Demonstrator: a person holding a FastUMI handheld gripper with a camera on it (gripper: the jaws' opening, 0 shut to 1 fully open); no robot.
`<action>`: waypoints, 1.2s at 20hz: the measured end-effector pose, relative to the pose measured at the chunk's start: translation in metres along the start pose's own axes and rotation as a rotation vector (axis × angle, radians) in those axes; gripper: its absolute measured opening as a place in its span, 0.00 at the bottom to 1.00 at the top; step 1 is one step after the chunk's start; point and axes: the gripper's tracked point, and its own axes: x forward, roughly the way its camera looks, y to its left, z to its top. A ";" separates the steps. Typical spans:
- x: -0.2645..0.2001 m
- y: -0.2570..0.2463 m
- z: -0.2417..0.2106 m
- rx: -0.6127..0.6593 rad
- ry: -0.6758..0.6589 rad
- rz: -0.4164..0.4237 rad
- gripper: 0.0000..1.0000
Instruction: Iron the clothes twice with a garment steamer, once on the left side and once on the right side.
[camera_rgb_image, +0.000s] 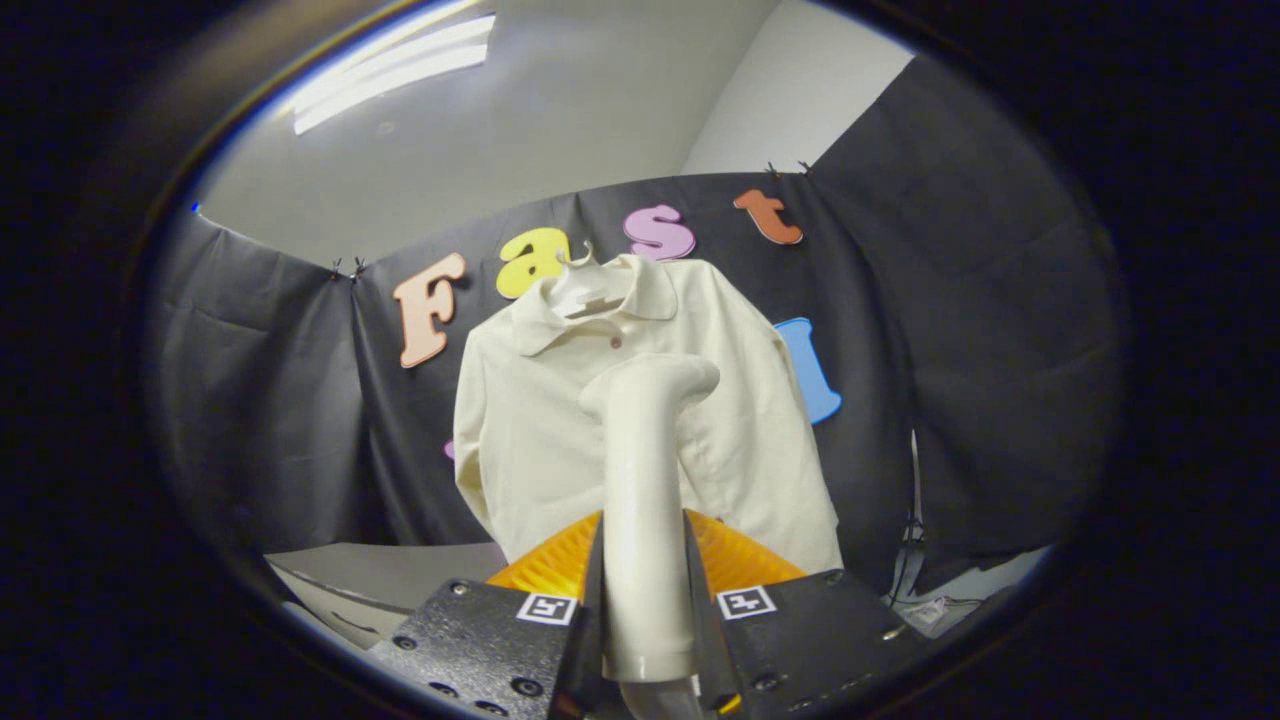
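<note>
The cream shirt (640, 420) hangs on a hanger (590, 290) against the black cloth wall, and the garment steamer (645, 500), clamped upright between both fingers of the hand-held gripper (645, 620), points its head at the shirt's chest, seemingly just short of it. Neither the left pass nor the right looks begun (nothing proves it). A grey worktop (400, 570) lies low to the left, with pale walls and a ceiling light (390, 70) above.

Shirt (560, 440) partly behind steamer (645, 500)
</note>
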 end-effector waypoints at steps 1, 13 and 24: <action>0.007 -0.004 0.006 0.005 -0.017 -0.006 0.37; 0.088 -0.034 0.053 -0.015 -0.110 -0.064 0.36; 0.111 -0.054 -0.017 -0.038 0.004 -0.070 0.37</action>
